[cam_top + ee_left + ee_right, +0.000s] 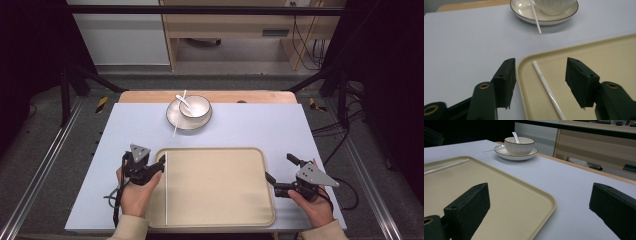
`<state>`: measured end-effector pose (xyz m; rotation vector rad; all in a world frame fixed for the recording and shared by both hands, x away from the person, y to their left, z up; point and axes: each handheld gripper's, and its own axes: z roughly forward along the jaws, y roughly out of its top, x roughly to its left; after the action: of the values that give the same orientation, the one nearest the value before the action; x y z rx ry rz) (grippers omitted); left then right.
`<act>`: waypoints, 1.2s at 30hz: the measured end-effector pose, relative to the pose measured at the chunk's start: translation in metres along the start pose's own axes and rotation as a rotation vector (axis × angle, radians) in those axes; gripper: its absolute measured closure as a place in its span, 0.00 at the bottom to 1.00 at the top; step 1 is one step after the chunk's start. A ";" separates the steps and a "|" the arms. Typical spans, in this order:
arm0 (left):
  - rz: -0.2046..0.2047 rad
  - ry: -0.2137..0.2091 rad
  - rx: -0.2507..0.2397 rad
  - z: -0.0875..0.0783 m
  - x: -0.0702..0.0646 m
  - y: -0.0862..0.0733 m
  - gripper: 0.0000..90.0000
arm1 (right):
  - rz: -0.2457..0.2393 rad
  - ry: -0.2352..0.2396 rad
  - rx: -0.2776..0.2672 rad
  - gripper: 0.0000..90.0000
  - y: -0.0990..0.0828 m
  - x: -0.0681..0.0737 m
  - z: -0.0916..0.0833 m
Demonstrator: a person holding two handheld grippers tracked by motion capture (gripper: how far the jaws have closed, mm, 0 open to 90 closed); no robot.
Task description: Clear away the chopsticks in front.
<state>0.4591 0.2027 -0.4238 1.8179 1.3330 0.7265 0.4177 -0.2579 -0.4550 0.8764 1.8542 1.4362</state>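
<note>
While the left gripper (161, 165) stands with its jaws spread over the left rim of the tray (260, 165), the white chopstick (166, 190) lies loose between them along the tray's left edge, touched by neither pad. Its mate, the second chopstick (178, 117), rests across the plate (172, 117) under the bowl (197, 111) near the far edge of the surface. The right gripper (280, 174) hangs open beside the tray's right edge, pinching nothing. Being thin and round, the chopstick on the tray would likely roll toward the tray's middle at a nudge. Reaching for the far one, a jaw could clip the bowl or the spoon (184, 101) in it and tip them.
</note>
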 end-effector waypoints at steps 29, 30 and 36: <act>0.117 -0.084 0.054 0.108 0.027 0.090 0.56 | -0.002 -0.007 0.017 0.04 -0.001 0.000 0.002; 0.117 -0.086 0.070 0.116 0.027 0.090 0.57 | -0.004 -0.006 0.017 0.04 -0.001 0.000 0.002; 0.140 -0.066 0.117 0.141 0.024 0.090 0.62 | 0.001 -0.009 0.021 0.04 -0.001 0.000 0.002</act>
<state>0.6260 0.1758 -0.4274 2.0265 1.2370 0.6671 0.4192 -0.2574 -0.4565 0.8926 1.8651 1.4140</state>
